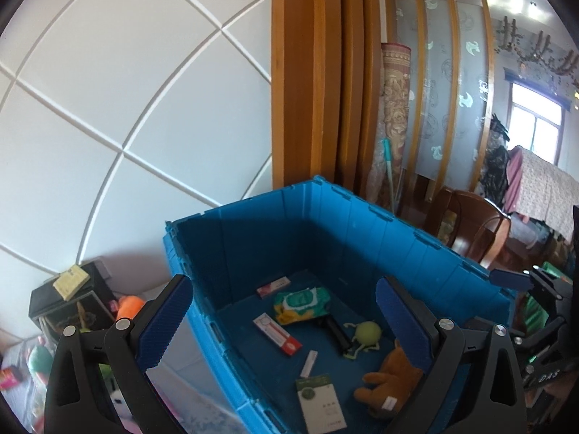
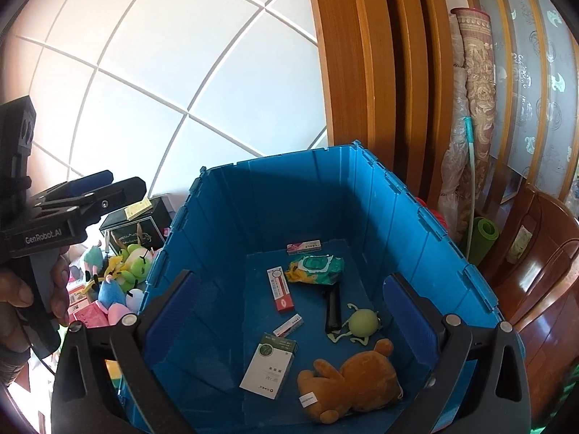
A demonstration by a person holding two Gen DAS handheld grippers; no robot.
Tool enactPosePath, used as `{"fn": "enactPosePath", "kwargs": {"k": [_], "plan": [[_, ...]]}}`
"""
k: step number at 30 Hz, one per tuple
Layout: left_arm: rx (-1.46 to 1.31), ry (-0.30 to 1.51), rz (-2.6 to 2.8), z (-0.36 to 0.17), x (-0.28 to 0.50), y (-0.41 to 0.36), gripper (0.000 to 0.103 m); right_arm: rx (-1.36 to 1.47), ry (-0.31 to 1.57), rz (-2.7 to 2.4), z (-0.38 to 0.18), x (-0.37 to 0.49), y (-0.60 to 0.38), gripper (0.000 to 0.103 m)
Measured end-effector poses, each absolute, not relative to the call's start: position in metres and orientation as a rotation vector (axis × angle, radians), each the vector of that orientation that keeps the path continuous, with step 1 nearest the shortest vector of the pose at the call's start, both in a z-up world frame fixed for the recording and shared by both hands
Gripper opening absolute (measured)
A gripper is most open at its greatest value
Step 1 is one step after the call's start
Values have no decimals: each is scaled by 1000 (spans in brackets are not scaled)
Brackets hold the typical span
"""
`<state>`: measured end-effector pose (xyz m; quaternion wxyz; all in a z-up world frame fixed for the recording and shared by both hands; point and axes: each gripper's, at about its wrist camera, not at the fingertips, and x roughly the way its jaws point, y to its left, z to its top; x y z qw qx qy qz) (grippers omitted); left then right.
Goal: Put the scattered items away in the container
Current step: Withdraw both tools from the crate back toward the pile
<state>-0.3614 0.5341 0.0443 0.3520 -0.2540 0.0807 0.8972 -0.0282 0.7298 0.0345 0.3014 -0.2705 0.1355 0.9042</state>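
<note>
Black lettering "GenRobot.AI" marks the left tool (image 2: 90,184), its fingers look together. The right tool (image 2: 289,311) stands apart, empty, over the blue container (image 2: 362,195). Inside: brown plush bear (image 2: 354,379) at 5 o'clock, white box (image 2: 268,368) at 6, green wipes pack (image 2: 316,267) at 12.

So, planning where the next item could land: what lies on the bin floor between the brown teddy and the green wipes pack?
In the right wrist view, between the brown teddy and the wipes pack lie a green round plush and a black stick-like object.
</note>
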Motion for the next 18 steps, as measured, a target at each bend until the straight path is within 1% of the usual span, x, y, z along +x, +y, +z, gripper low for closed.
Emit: {"fn": "enactPosePath", "kwargs": {"k": [8,18], "plan": [[-730,116,2416,23,-356,444,102,-765,300,2483,39,-68,680,103],[-874,53,2535,-32,-352,320,102,-849,217,2622,33,-133,598,103]]}}
